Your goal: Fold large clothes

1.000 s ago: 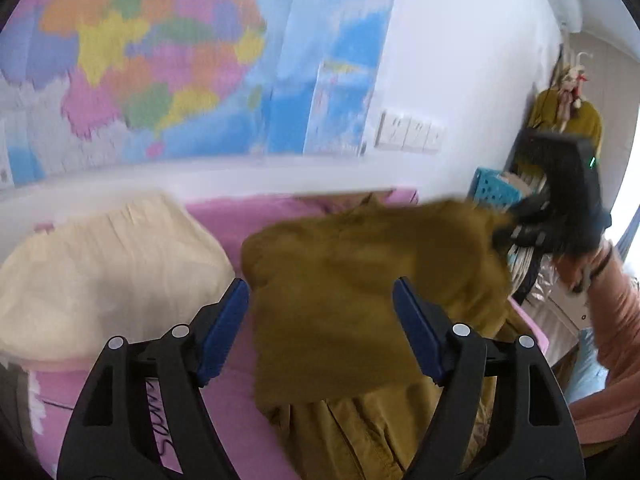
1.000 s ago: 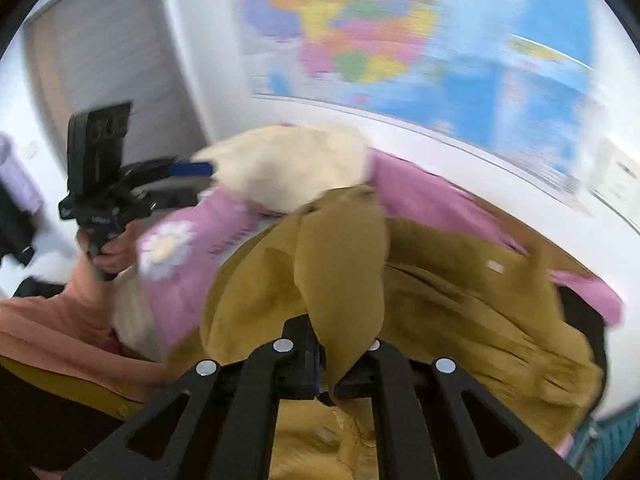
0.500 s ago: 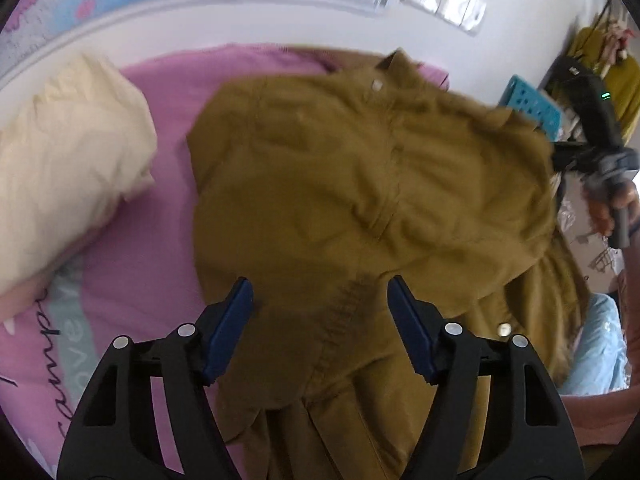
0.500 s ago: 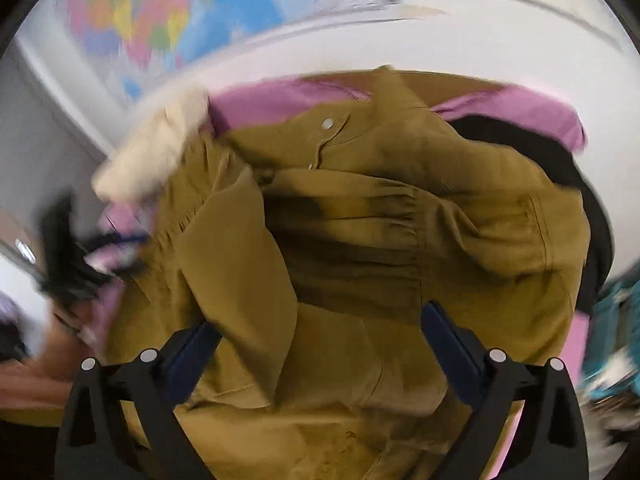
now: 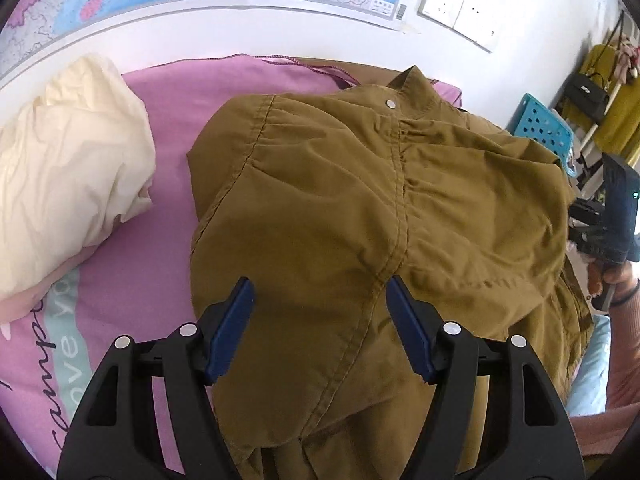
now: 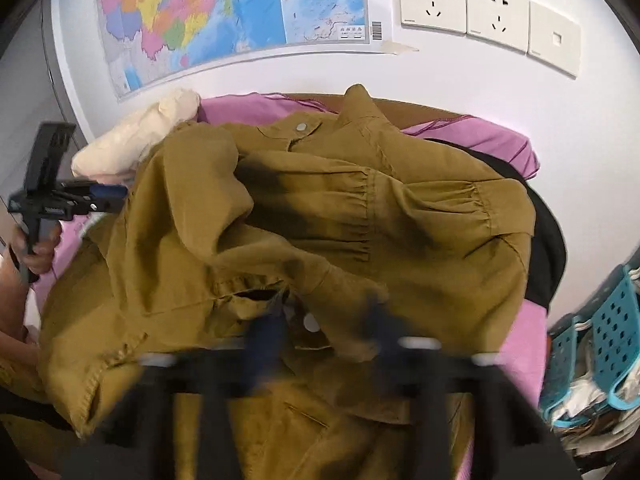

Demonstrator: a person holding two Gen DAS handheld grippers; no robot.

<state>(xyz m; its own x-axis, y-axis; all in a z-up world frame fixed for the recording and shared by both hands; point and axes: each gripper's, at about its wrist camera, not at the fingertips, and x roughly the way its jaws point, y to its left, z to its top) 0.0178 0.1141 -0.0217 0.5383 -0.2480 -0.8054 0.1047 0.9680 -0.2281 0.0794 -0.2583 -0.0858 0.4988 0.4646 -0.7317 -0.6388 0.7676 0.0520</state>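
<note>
An olive-brown jacket (image 5: 380, 208) lies spread on the pink bed cover (image 5: 168, 184), collar and snap button toward the wall. My left gripper (image 5: 320, 312) hovers open just over its near part, blue pads either side of a seam and not pressing the cloth. It also shows in the right wrist view as the left gripper (image 6: 92, 196), held by a hand at the jacket's left edge. My right gripper (image 6: 322, 324) is blurred, its jaws closing over jacket (image 6: 360, 208) fabric and a snap, the fingers still apart. The right gripper (image 5: 604, 216) sits past the jacket's right edge.
A cream pillow (image 5: 68, 172) lies left of the jacket. A black garment (image 6: 548, 240) pokes out under its right side. A blue perforated basket (image 6: 608, 332) stands off the bed's right end. A wall map (image 6: 224, 20) and sockets (image 6: 484, 12) back the bed.
Both grippers have dropped toward the bed and tilted down. The right one let go of the fabric fold it held, opened wide and has narrowed again. The jacket now lies flat.
</note>
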